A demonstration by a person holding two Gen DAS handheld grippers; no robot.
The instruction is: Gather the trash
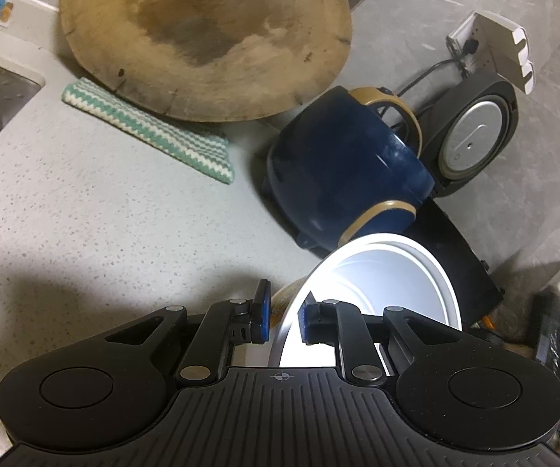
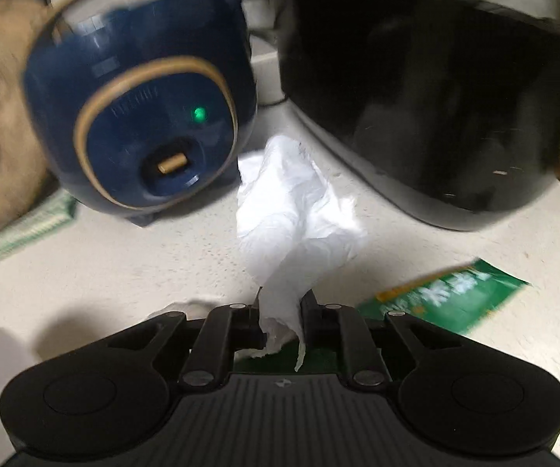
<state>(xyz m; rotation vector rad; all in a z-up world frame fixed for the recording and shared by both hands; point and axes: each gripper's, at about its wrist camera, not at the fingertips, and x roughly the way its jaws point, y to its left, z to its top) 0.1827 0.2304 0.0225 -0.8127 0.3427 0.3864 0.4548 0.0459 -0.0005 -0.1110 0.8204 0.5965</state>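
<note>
**Pinching the tissue, wrapper next**

Clamping its narrow jaws on the white tissue [image 2: 295, 210], the right claw [image 2: 281, 311] held the near end between its pads while the rest trailed forward along the claw's line, toward the gap between the blue cooker [image 2: 139, 113] and the black pot [image 2: 427, 101]. A green wrapper [image 2: 451, 295] lay flat on the counter [image 2: 124, 272], just right of that claw and partly beneath it. The left claw [image 1: 283, 321] gripped the rim of a white bowl [image 1: 388, 276]; judging by that, the right was nearer the trash
</note>
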